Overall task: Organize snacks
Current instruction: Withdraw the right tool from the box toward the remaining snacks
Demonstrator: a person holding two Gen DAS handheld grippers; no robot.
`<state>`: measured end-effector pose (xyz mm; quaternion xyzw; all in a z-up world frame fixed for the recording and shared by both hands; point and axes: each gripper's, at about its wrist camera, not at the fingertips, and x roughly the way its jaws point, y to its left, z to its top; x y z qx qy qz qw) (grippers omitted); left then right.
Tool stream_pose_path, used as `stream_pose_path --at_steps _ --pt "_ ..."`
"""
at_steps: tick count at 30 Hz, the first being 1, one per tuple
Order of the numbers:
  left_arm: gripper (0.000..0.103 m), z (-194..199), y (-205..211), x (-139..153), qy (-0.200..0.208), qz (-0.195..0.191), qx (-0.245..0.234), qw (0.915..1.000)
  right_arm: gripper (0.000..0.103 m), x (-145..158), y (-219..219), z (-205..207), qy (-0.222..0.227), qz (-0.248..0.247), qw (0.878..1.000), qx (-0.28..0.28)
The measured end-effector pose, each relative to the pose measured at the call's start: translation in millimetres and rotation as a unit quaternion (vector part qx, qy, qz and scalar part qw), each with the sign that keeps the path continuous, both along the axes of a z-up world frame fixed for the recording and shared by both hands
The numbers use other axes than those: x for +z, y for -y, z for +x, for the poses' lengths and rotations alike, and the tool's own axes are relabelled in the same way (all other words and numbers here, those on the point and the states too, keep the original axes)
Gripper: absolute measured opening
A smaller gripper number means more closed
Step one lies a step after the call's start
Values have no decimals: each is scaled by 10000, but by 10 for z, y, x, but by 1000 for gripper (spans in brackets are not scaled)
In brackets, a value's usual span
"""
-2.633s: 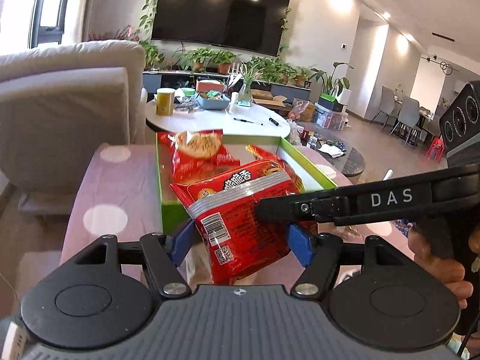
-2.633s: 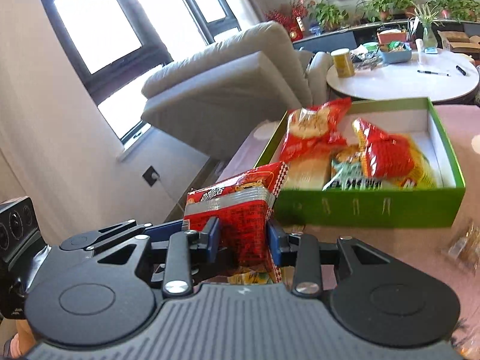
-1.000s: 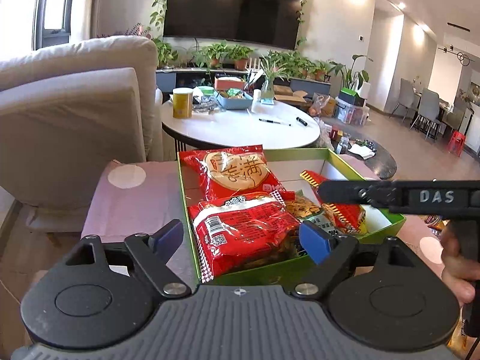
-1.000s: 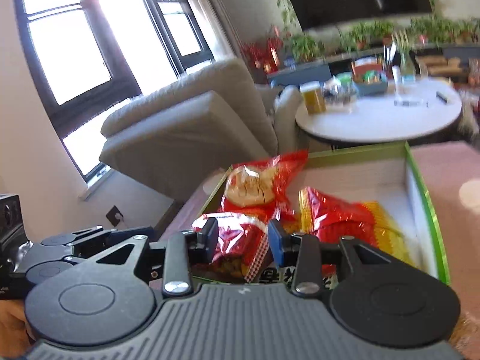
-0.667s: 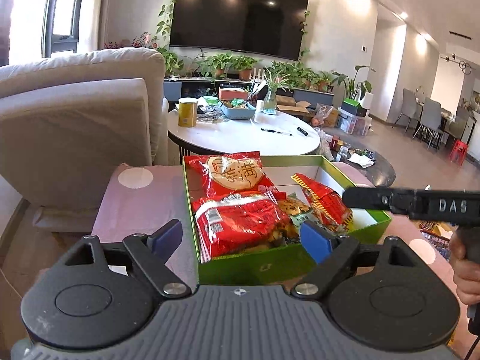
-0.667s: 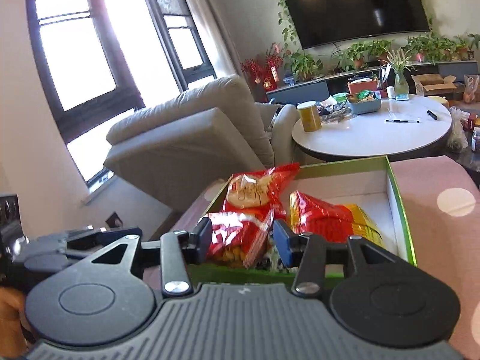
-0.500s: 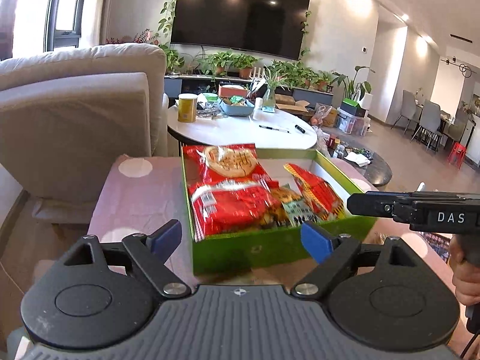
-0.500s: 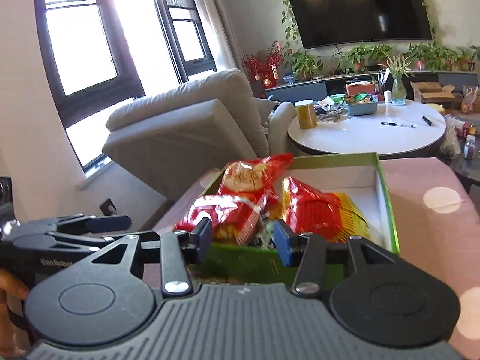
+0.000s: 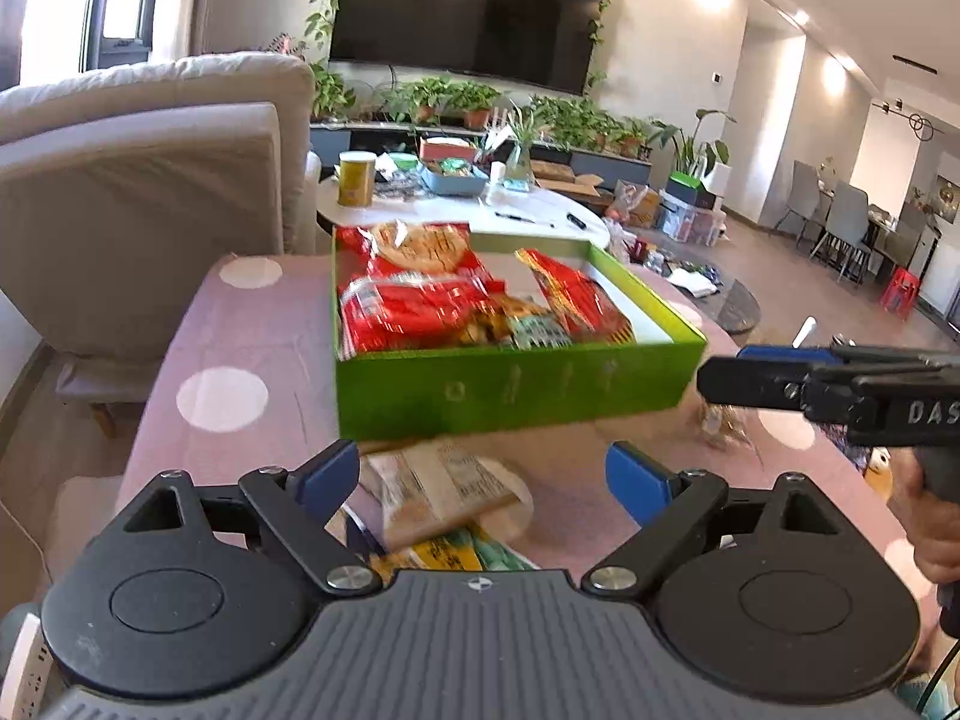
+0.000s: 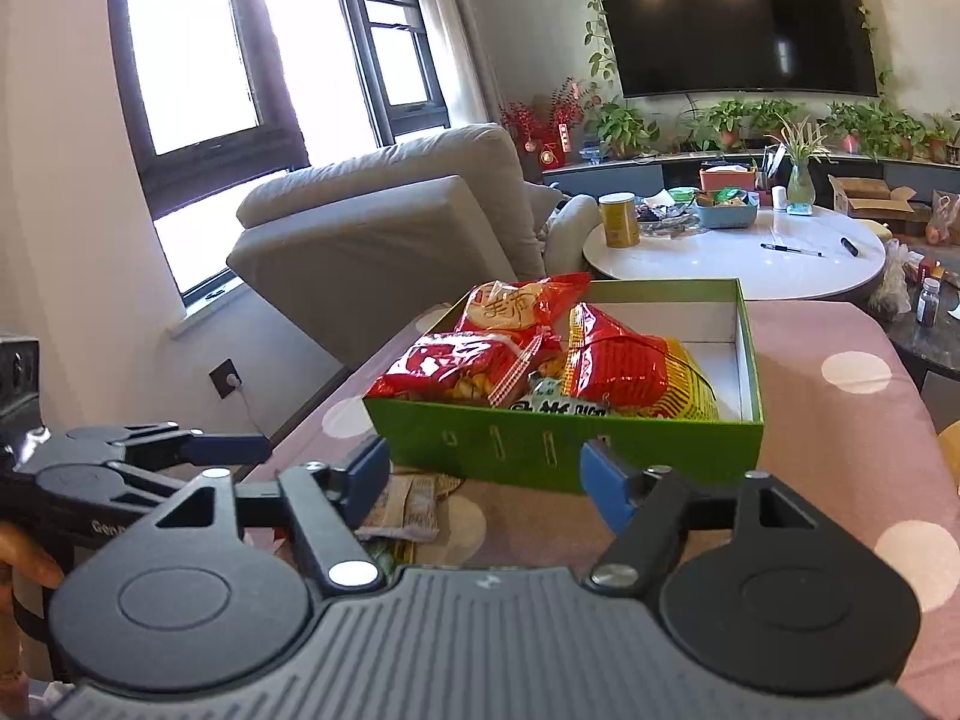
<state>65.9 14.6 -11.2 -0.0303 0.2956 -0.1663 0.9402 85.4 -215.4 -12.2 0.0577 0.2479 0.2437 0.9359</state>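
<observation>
Snacks [image 10: 540, 354] sit packed in green box [image 10: 564, 444] on pink worktop [image 10: 840, 420]. Left claw [image 9: 483, 474] & right claw [image 10: 483, 477] both apart w/ nothing between, jaws just been widening; beige packet [image 9: 438, 492] lies near box front.

box [image 9: 510, 390]: green, on pink dotted worktop [image 9: 240, 336], red snack bags [image 9: 414, 306] inside
left tongs [image 9: 483, 474]: blue pads wide apart, nothing between; jaws just been opening
below tongs: tan packet [image 9: 444, 489] flat on worktop
right tongs [image 9: 774, 375]: beside box's right corner
</observation>
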Motion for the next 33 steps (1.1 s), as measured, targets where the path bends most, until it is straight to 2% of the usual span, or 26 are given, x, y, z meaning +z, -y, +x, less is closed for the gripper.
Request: stream_pose_path --at_steps 8,14,22,33 --pt "89 -124 110 -180 -253 44 -103 9996 60 -91 80 -135 -119 -99 9999 1" --pt "89 -181 144 -208 -250 134 -70 9996 62 -197 139 -186 -329 -216 9992 -58" --pt "89 -161 -15 -179 -122 312 487 9983 63 -278 203 -184 -468 -128 9988 -103" --pt "89 45 -289 -336 -306 370 1057 9932 64 -346 196 -136 -616 -144 9979 -118"
